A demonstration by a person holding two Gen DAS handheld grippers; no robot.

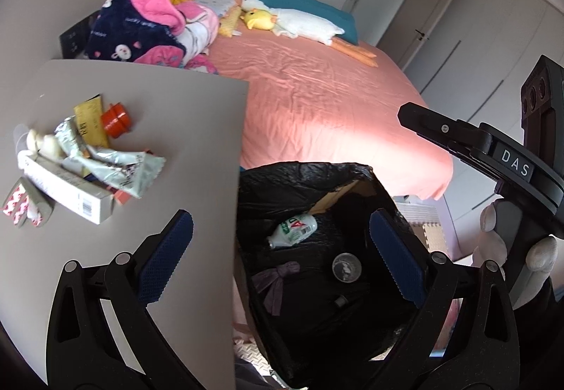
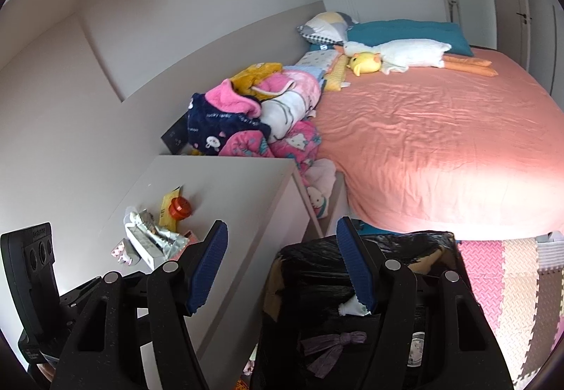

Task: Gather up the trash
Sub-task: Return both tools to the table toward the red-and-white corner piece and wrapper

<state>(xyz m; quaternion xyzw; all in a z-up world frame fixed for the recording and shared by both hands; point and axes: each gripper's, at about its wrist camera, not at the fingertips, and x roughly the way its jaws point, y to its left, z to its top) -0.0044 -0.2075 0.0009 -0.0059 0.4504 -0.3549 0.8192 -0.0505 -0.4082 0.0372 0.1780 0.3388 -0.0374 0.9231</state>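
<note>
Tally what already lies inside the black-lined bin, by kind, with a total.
Plastic bottle: 1
Round metal lid or can end: 1
Purple bow: 1
Small dark piece, too small to identify: 1
Total: 4 visible in the bin

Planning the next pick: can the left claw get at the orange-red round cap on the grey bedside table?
Probably yes: the left claw is open and empty, and the orange-red round cap sits exposed beside the wrapper pile.

Black gripper (image 1: 281,250) frames carry blue ribbed pads (image 1: 165,257) (one arm marked "DAS").
</note>
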